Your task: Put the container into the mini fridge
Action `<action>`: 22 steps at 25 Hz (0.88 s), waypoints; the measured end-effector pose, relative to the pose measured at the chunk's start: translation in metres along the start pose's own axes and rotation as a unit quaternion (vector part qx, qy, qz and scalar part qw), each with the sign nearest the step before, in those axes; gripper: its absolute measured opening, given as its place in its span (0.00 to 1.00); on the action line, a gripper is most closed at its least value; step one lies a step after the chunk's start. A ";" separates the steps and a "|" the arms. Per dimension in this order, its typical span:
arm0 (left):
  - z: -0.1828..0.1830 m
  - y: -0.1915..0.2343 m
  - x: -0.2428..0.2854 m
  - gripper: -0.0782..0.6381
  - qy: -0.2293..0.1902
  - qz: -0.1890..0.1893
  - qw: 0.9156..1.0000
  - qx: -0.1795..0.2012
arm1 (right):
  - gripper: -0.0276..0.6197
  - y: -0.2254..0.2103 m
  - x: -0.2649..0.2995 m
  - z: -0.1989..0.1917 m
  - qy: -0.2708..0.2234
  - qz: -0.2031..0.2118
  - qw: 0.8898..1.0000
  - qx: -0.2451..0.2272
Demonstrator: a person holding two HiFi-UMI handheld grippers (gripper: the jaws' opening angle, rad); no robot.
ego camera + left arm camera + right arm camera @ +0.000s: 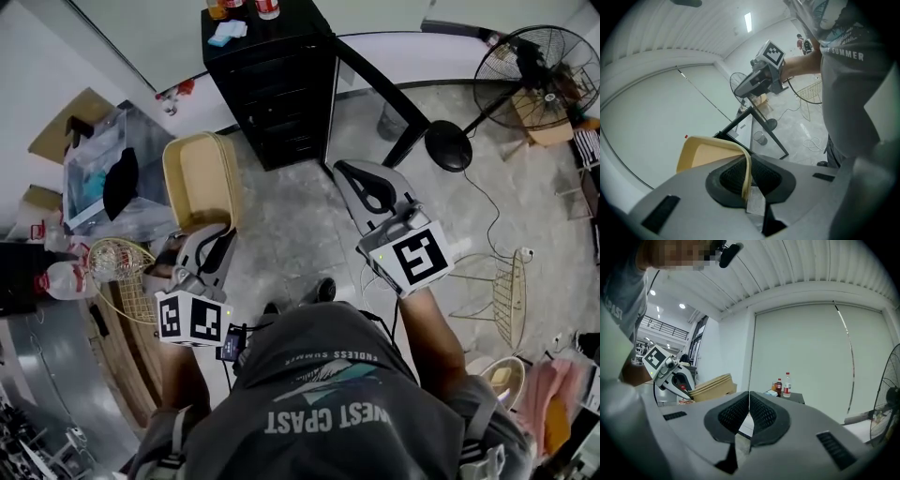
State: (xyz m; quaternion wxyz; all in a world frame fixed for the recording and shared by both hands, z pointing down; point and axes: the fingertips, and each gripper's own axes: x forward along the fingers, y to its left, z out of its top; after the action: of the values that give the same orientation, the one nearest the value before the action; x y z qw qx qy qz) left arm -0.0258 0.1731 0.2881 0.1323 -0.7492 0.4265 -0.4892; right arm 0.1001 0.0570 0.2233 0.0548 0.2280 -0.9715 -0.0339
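A beige, tub-shaped container (200, 180) hangs in front of me at the left, held by its thin rim. My left gripper (221, 236) is shut on that rim. In the left gripper view the container's wall (710, 149) bends down between the two dark pads of the left gripper (749, 180). The black mini fridge (272, 89) stands ahead, its glass door (380, 89) swung out to the right. My right gripper (367, 187) is raised to the right of the container, shut, with nothing in it; its pads (761, 414) meet. The right gripper view shows the container (712, 386) and the fridge top (790, 397).
Bottles (267, 7) and a blue cloth (228, 32) sit on top of the fridge. A black standing fan (539, 66) with a round base (448, 145) is at the right. A clear plastic box (98, 178) and a wire basket (117, 264) stand at the left.
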 end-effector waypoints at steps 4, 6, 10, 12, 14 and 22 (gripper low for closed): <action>0.014 -0.002 0.015 0.17 0.007 -0.001 1.000 0.002 | 0.09 -0.019 -0.008 -0.008 -0.002 0.004 1.000 0.006; 0.020 -0.003 0.022 0.17 0.008 -0.004 1.000 0.001 | 0.09 -0.027 -0.012 -0.012 -0.002 0.002 1.000 0.009; 0.025 -0.004 0.037 0.17 0.006 -0.013 1.000 0.007 | 0.09 -0.040 -0.017 -0.020 0.002 -0.007 1.000 0.017; 0.025 -0.003 0.046 0.17 -0.002 -0.016 1.000 0.013 | 0.09 -0.044 -0.017 -0.023 0.006 -0.012 1.000 0.019; 0.026 -0.002 0.053 0.17 -0.008 -0.021 1.000 0.016 | 0.09 -0.044 -0.018 -0.026 0.009 -0.018 1.000 0.021; 0.027 0.018 0.085 0.17 -0.049 -0.047 0.997 0.032 | 0.09 -0.063 -0.013 -0.029 0.025 -0.068 0.997 0.018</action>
State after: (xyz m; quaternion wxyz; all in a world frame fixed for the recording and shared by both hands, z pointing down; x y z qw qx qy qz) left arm 0.0016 0.0915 0.3163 0.1538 -0.7870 0.3675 -0.4711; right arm 0.1427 0.0051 0.2450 0.0726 0.2955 -0.9525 -0.0148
